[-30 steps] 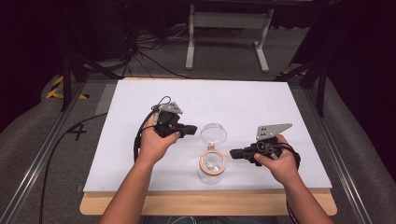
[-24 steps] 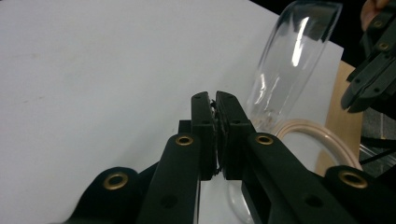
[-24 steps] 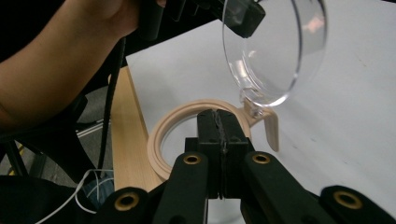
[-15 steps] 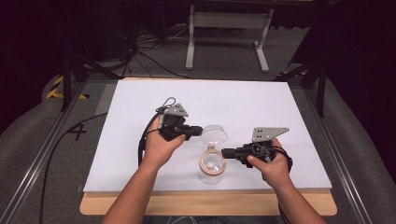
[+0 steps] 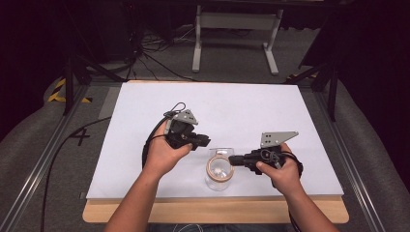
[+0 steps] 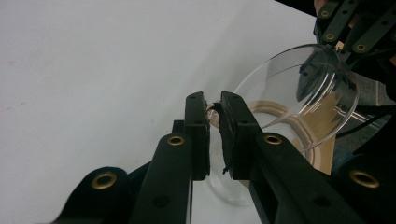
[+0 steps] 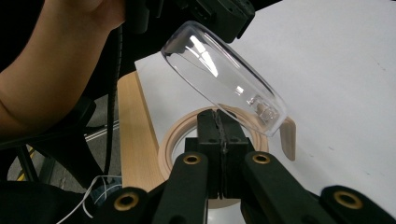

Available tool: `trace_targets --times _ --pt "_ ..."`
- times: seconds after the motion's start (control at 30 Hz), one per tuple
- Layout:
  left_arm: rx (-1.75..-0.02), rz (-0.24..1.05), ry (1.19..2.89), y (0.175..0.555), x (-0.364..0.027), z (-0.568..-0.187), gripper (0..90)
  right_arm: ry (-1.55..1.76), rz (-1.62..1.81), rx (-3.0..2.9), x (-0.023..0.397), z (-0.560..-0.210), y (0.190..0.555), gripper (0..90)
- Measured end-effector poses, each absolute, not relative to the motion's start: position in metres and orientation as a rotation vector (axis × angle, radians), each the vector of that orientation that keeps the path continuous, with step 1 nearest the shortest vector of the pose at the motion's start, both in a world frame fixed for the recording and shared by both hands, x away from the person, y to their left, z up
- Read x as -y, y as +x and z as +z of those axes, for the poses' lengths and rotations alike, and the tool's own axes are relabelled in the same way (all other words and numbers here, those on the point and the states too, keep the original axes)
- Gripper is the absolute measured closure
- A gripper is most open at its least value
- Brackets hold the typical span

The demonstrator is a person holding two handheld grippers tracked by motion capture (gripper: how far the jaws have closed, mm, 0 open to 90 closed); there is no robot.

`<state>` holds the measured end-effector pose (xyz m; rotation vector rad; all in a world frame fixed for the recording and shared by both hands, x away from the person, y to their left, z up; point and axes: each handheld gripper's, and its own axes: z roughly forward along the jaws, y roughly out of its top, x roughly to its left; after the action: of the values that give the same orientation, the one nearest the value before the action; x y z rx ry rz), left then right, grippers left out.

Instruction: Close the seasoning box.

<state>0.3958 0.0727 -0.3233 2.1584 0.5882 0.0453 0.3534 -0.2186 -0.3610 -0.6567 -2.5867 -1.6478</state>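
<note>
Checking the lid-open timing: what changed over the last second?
The left gripper has come in to the jar and closed on the clear lid, which now stands tilted up off the wooden rim. The right gripper slid slightly left, still clamped on that rim. The jar has barely moved on the white table.

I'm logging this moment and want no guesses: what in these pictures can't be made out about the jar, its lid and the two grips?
- Small pale bits inside the glass jar, high view: too small to identify.
- Jar's base, left gripper view: hidden behind the left gripper.
- Where the right gripper meets the jar's tan rim, right gripper view: covered by its own shut jaws.
- Clear lid, high view: too faint against the white table to judge its tilt.
</note>
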Motion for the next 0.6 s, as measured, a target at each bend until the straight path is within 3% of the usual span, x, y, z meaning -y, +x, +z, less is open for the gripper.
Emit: trace_targets --times 0.6 --pt "-0.725 0.034 2.116 0.411 -0.109 -0.326 76.3 -0.569 -1.398 2.691 0.203 -0.357 0.341 90.0"
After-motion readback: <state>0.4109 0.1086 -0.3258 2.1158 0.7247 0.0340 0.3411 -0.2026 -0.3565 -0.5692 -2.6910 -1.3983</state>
